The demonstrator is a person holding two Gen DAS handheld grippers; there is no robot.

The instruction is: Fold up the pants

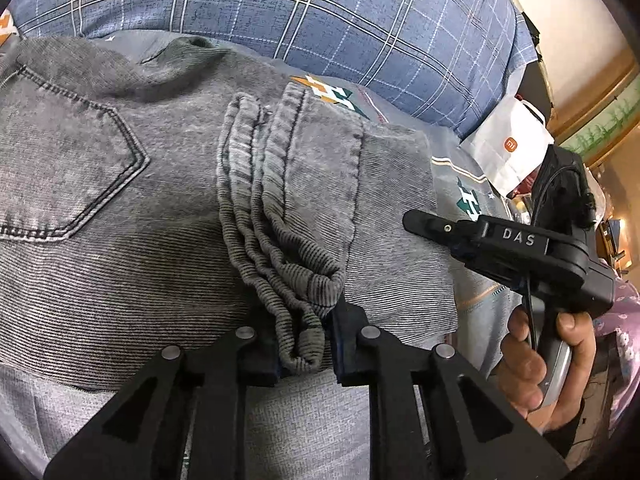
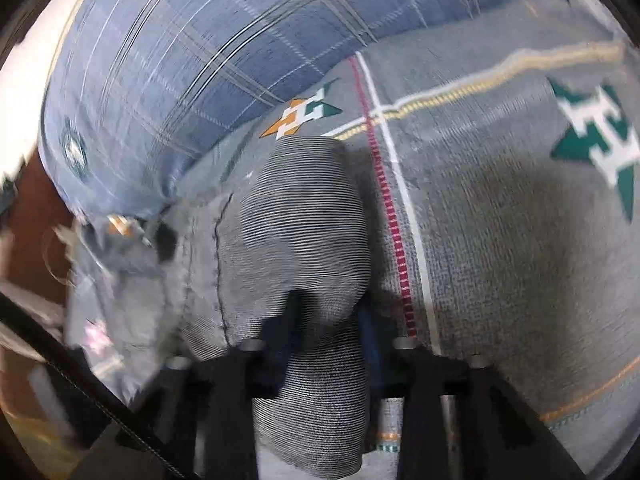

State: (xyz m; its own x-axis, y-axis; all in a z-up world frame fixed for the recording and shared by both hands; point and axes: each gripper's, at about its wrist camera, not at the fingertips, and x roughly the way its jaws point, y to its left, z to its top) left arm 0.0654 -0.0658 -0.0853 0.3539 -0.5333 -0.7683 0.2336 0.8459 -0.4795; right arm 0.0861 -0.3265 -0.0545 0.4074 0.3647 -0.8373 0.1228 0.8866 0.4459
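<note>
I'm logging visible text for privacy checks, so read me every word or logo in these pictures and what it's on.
"DAS": white letters on the right claw, seen from the left camera.
"mi": orange square logo on the white paper bag.
Right camera view: no readable text.

Both wrist cameras look down closely along their fingers; they share the folded grey corduroy pants (image 1: pixel 168 184) (image 2: pixel 304 216) and blue plaid pillow (image 1: pixel 304 12) (image 2: pixel 192 80).

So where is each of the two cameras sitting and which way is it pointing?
Left wrist: on the left gripper, looking along its jaws at the gray pants; right gripper and hand show.
Right wrist: on the right gripper, facing bunched pants; only its own jaws show.
Shared: pants, gray bedspread, blue plaid pillow.
</note>
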